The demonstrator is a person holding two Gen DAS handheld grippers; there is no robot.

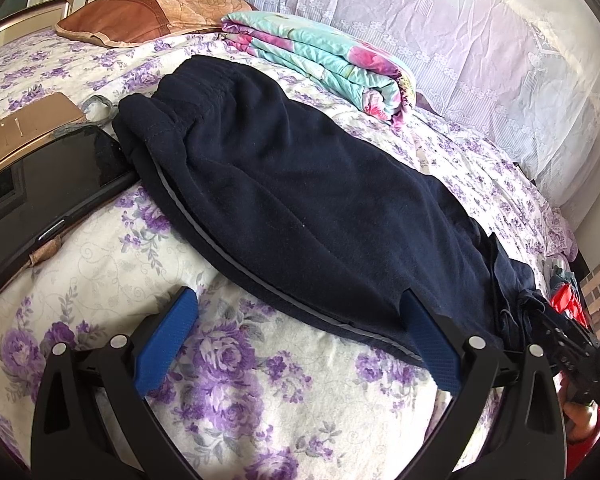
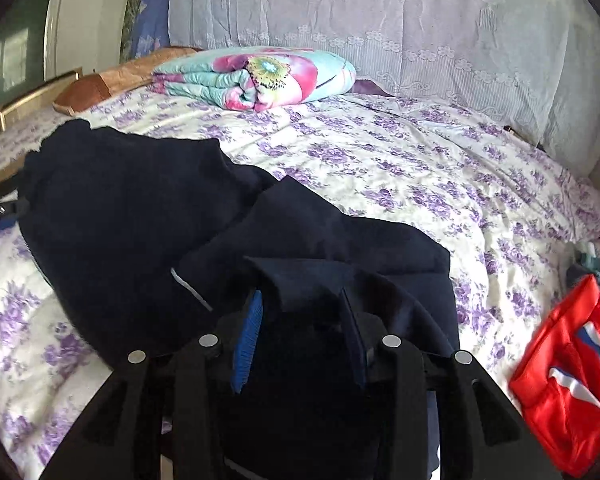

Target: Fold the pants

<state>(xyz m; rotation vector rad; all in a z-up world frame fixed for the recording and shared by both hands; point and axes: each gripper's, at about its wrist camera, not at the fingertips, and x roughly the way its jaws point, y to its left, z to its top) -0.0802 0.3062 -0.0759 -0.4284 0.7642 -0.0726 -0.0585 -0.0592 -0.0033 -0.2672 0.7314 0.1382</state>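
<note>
Dark navy pants (image 1: 300, 200) with a grey side stripe lie lengthwise on the purple-flowered bed sheet (image 1: 112, 264), the elastic waistband (image 1: 204, 76) at the far end. My left gripper (image 1: 300, 320) stands wide open at the pants' near edge; its right fingertip (image 1: 412, 308) overlaps the hem and its left one rests over bare sheet. In the right wrist view the pants (image 2: 132, 216) have a leg end (image 2: 340, 240) doubled back over them. My right gripper (image 2: 300, 304) has its jaws apart, with loose navy cloth lying between the blue pads (image 2: 248, 340).
A folded floral quilt (image 1: 320, 60) and a brown pillow (image 1: 140, 16) sit at the back. A black tablet (image 1: 60, 172) and cardboard (image 1: 28, 124) lie left of the pants. A red garment (image 2: 568, 376) lies at the right. A lace curtain (image 2: 380, 20) hangs behind the bed.
</note>
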